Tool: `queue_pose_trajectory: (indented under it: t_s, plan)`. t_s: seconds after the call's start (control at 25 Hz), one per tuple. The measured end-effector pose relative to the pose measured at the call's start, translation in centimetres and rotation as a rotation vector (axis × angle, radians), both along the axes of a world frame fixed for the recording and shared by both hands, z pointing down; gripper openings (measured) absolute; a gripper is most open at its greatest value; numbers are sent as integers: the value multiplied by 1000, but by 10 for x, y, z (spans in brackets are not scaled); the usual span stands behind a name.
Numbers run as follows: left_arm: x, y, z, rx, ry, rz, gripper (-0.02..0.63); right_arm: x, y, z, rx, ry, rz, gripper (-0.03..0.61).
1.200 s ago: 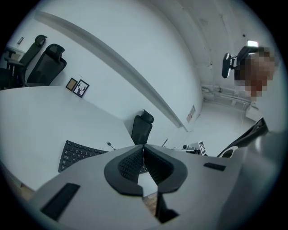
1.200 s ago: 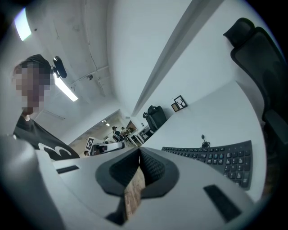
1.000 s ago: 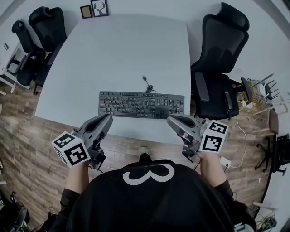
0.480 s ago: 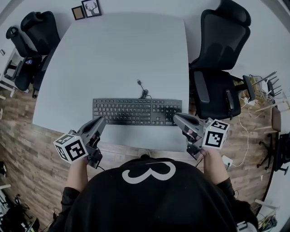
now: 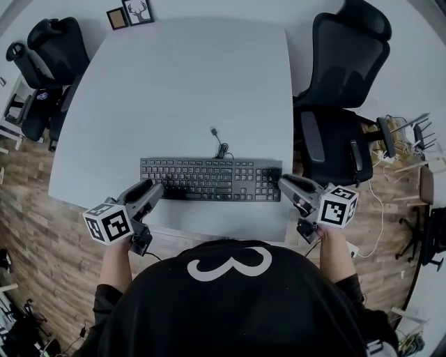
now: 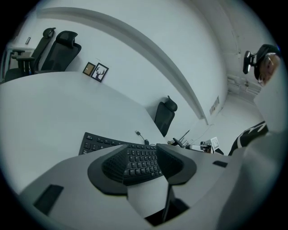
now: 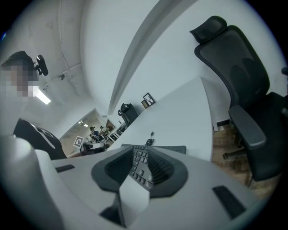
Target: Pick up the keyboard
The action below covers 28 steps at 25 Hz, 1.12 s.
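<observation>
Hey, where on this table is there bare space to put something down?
The far half of the table is bare, from the cable back to the picture frames by the far-left corner. A narrow strip lies between the keyboard and the near edge. The keyboard crowds the near middle.

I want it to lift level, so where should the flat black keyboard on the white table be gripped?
Probably by its two short ends at once, coming in from the person's side. The flat black keyboard is long and thin and lies flat, crosswise on the white table. Its thin black cable leaves the far edge, so both ends are free.
</observation>
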<state>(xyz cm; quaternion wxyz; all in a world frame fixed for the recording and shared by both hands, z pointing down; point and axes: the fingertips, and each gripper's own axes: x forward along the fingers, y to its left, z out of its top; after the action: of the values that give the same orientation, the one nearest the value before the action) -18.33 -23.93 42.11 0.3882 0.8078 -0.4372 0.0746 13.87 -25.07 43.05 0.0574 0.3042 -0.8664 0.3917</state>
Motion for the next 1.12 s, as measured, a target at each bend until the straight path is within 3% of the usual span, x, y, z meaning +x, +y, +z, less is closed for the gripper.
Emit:
queue_pose_trajectory:
  t_s: [0.24,0.36,0.52,1.12]
  plan:
    - [-25,-8,29,-43,-87,-26,263,13,-14,37,-79,101,31,212]
    - [-43,-17,45,-74,-107,-70,275,17,-15,57,-126,148,48,245]
    - [-62,-26,67,-126,-111,-121,276,17,-16,69,-158,165,39,253]
    - [-74,-48,104,-260,-35,-141,275,9,-17,93,-260,148,5,252]
